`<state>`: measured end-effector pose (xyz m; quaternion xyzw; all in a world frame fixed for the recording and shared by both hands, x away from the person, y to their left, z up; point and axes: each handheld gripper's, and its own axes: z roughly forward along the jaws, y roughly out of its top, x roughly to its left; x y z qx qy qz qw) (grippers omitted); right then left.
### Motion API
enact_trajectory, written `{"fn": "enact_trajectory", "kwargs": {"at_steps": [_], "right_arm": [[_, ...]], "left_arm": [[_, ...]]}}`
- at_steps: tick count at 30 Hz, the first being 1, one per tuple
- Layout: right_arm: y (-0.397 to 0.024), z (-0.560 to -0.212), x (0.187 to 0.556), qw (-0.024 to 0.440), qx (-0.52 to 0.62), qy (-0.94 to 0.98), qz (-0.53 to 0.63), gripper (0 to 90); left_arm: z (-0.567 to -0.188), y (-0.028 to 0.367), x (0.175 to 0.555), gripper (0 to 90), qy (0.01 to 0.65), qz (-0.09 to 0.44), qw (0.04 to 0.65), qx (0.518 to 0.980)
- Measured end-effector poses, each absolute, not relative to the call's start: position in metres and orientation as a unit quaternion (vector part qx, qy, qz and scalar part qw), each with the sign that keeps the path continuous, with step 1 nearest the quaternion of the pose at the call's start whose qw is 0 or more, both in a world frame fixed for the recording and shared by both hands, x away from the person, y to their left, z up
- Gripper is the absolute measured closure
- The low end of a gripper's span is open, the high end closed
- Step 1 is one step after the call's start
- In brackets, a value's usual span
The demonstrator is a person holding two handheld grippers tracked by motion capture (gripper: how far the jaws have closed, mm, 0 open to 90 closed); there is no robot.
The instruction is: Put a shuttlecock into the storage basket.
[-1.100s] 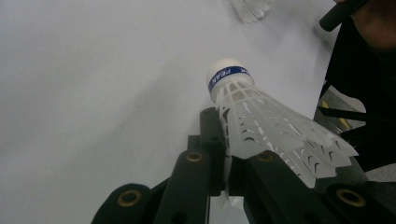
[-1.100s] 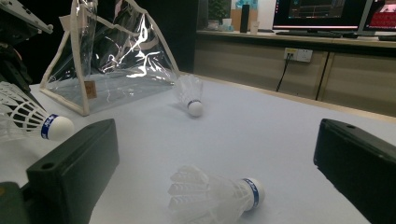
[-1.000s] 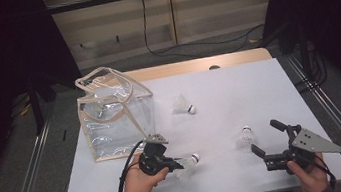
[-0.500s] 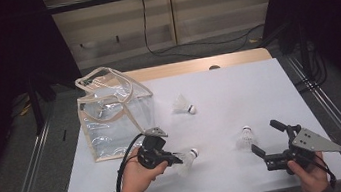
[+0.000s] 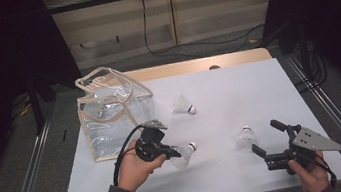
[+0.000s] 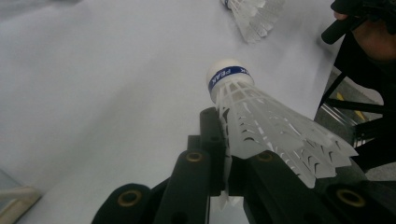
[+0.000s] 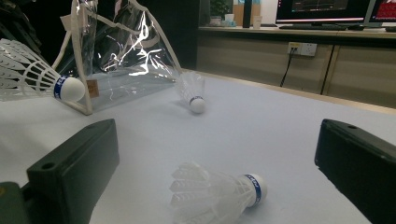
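My left gripper [image 5: 172, 152] is shut on the feather skirt of a white shuttlecock [image 5: 186, 154] and holds it just above the white table [image 5: 258, 88]. In the left gripper view that shuttlecock [image 6: 261, 121] points its cork with the blue band away from my left gripper [image 6: 229, 144]. My right gripper [image 5: 265, 136] stands open at the front right. A second shuttlecock [image 5: 246, 137] lies just ahead of it, and in the right gripper view this shuttlecock [image 7: 215, 191] lies on the table between the wide-open jaws of my right gripper [image 7: 215, 158]. A third shuttlecock [image 5: 183, 104] lies mid-table.
A clear plastic bag [image 5: 110, 114] with beige trim stands open-topped at the table's left, close to my left hand. The same bag [image 7: 116, 60] appears in the right gripper view, behind the third shuttlecock [image 7: 192, 93]. Metal rails run along both sides of the table.
My left gripper has risen a little with the shuttlecock, lifting it off the table. The right gripper and the other two shuttlecocks have stayed put.
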<state>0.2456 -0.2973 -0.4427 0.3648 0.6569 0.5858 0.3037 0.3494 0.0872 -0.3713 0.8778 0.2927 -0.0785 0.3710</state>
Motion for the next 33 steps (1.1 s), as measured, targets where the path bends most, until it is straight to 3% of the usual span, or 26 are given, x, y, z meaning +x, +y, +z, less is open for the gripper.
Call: {"fn": "enact_trajectory", "kwargs": {"at_steps": [33], "right_arm": [[-0.298, -0.443, 0.242, 0.29, 0.371, 0.663, 0.582, 0.0]], "left_arm": [[-0.341, 0.086, 0.365, 89.9, 0.291, -0.06, 0.349, 0.889]]}}
